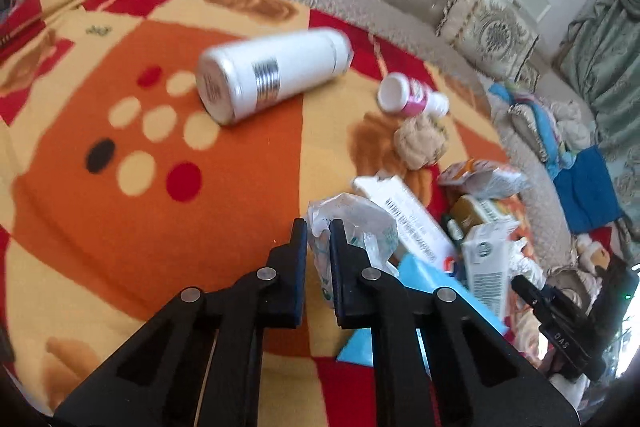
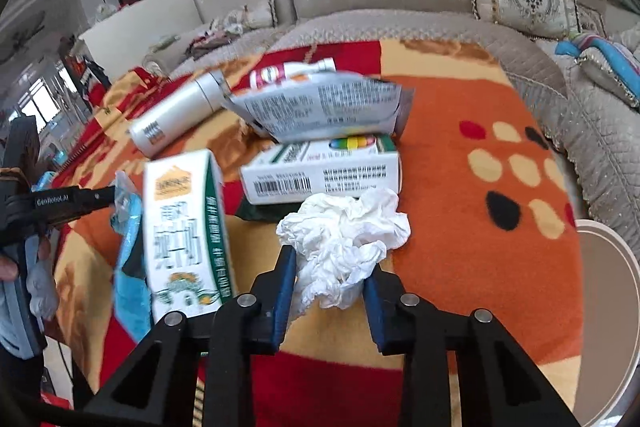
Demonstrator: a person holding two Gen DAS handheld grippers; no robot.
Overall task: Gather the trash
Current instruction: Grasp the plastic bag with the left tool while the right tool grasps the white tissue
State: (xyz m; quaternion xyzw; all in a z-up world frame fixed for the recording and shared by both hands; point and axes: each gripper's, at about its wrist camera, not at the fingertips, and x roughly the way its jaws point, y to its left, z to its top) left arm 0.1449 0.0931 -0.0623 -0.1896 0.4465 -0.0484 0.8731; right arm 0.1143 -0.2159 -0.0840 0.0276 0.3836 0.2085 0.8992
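Seemingly, open blanket (image 1: 120, 211) lies beside the left gripper's (image 1: 319, 227) wrapper (image 1: 352, 223).

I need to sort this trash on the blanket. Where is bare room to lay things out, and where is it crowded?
Bare: the orange patch in front of the white bottle, left of the left gripper. Crowded: cartons around the crumpled tissue.

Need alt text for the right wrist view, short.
Right gripper fingers shut on a crumpled white tissue lying on a patterned orange blanket. Behind it sit a barcoded white box and a milk carton.
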